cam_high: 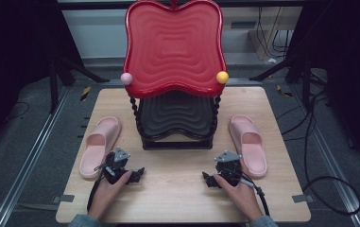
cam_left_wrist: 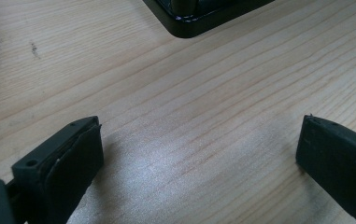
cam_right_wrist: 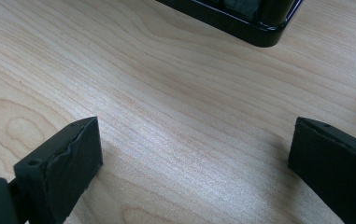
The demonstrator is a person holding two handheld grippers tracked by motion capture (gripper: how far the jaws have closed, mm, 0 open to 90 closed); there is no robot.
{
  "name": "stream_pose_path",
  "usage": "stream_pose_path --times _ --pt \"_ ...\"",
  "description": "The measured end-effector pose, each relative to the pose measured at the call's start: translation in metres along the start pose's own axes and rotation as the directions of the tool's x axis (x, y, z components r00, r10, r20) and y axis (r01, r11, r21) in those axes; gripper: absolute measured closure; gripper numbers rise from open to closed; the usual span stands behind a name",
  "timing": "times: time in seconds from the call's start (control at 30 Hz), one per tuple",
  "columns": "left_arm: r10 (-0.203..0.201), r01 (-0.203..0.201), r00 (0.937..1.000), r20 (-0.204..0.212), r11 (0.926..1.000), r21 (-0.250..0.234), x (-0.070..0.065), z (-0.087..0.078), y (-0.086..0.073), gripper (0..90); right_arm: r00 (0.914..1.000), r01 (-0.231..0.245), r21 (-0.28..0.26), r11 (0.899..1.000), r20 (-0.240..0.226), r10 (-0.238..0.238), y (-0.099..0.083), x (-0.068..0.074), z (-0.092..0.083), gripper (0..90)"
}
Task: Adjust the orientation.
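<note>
While both grippers rest low near the front edge of the table [cam_high: 182, 198], each is flanked on its outer side by a pink slipper — that is the relation on which the coming move is judged to turn. The left slipper [cam_high: 100, 146] lies just beside the left gripper [cam_high: 129, 174], toward the table's left edge; the right slipper [cam_high: 248, 145] lies just beside the right gripper [cam_high: 215, 178], toward the right edge. Each slipper's long axis runs roughly front to back, toes tilted slightly inward, so each hand is the nearer one to its own slipper. Both pairs of jaws are spread wide with nothing but bare wood between them, as is seen in the left gripper [cam_left_wrist: 199, 154] view and the right gripper [cam_right_wrist: 194, 154] view. Counted: two slippers, two grippers, one two-tier rack [cam_high: 175, 113] at the back centre with a red tray [cam_high: 173, 47] on top, a black tray [cam_high: 176, 116] below, and two balls — one pink [cam_high: 126, 78], one yellow [cam_high: 222, 77].
</note>
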State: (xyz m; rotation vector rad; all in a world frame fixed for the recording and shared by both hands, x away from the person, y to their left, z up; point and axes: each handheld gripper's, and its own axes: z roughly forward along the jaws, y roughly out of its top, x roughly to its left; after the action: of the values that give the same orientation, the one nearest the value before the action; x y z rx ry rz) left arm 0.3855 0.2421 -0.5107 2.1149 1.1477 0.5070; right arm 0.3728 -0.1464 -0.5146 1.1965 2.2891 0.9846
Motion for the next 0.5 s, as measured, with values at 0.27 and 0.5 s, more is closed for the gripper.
stream_pose_path --times 0.27,0.5 --pt "0.030 -0.030 0.9994 0.016 0.9996 0.003 -0.001 -0.003 0.000 2.3 1.0000 0.000 0.000 1.000 0.000 0.000 0.000 0.000 0.000 3.1" --pt "0.087 -0.087 0.9961 -0.016 0.9961 -0.015 0.002 -0.022 0.009 5.0 1.0000 0.002 0.001 1.000 0.001 -0.002 0.000 0.000 0.000 3.1"
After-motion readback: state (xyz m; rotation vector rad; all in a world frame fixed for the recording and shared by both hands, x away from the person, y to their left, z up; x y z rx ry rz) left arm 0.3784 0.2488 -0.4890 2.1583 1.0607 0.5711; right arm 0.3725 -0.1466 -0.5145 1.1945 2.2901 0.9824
